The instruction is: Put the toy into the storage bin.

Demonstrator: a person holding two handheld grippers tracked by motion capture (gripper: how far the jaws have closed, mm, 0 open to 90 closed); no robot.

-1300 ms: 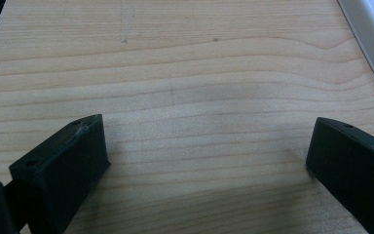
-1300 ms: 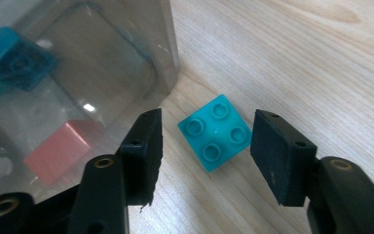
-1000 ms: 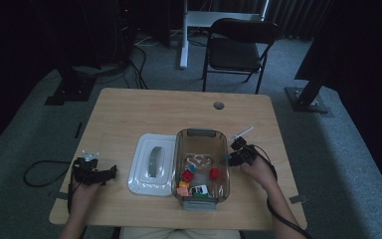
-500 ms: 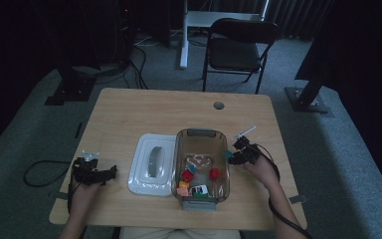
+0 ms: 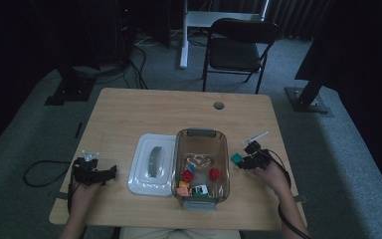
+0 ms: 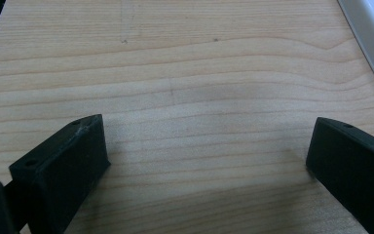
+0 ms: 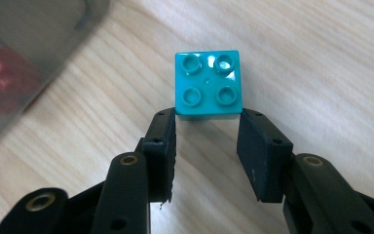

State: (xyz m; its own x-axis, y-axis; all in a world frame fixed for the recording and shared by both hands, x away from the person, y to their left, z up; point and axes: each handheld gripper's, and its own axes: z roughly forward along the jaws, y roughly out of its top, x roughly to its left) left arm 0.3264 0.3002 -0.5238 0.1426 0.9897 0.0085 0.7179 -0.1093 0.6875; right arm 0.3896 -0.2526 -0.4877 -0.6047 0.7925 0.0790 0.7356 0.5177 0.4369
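From overhead, the high view faces forward across the table [image 5: 129, 114]; both gripper views hover close above that same wooden top, angled downward.

Your teal brick [image 7: 208, 85] is glossy moulded plastic; the tabletop [image 6: 185, 87] is matt, grained wood; the bin [image 5: 224, 149] by its front edge looks like clear smooth plastic.

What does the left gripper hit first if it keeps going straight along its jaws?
Probably nothing soon: the left gripper has open jaws over bare table. The white lid sits off to one side of that line, and bare wood runs to the far edge. Depth is hard to judge.
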